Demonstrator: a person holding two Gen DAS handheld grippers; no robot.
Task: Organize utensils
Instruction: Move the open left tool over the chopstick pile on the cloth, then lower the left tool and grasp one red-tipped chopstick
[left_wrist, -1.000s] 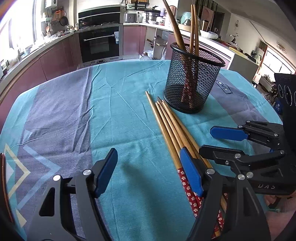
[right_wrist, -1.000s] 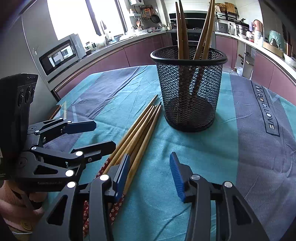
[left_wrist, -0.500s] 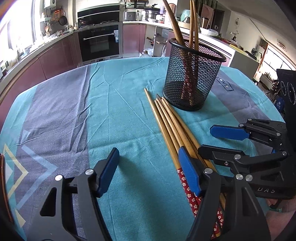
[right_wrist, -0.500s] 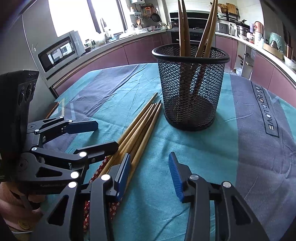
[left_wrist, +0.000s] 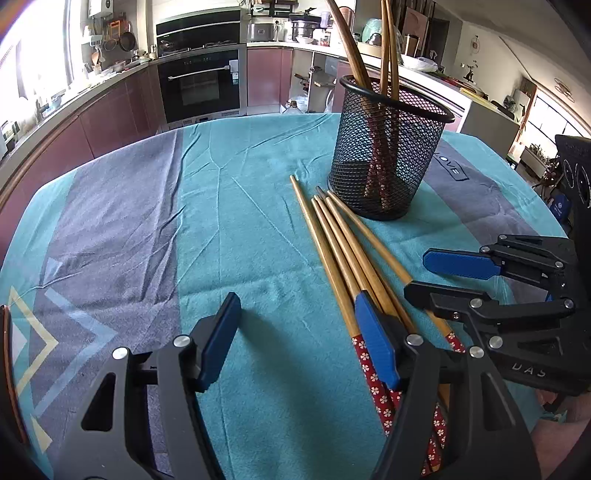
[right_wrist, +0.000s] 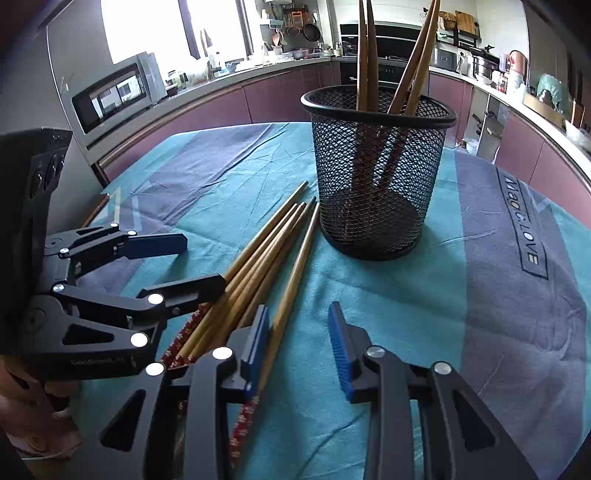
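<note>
1. The left gripper hovered low over the tabletop with its jaws spread wide and nothing between them.
2. Its right finger sat just over the bundle of loose chopsticks; whether it touched them could not be told.
3. The right gripper was also open wide and held nothing.
4. Its left finger lay over the same loose chopsticks, and its right finger stood over bare cloth.
5. The loose chopsticks lay side by side on the tabletop, reaching from under both grippers forward and away; their red flowered handles were nearest the grippers and their tips pointed at the basket.
6. The black mesh basket stood upright ahead of the left gripper and to its right, with the chopstick tips just beside its base.
7. Seen from the right gripper, the basket was straight ahead, slightly right.
8. Several chopsticks stood inside the basket, leaning against its rim with their thin ends up.
9. Each gripper showed in the other's view, close beside the bundle: the right gripper to the left one's right, the left gripper to the right one's left.
10. A teal and grey cloth covered the tabletop.
</note>
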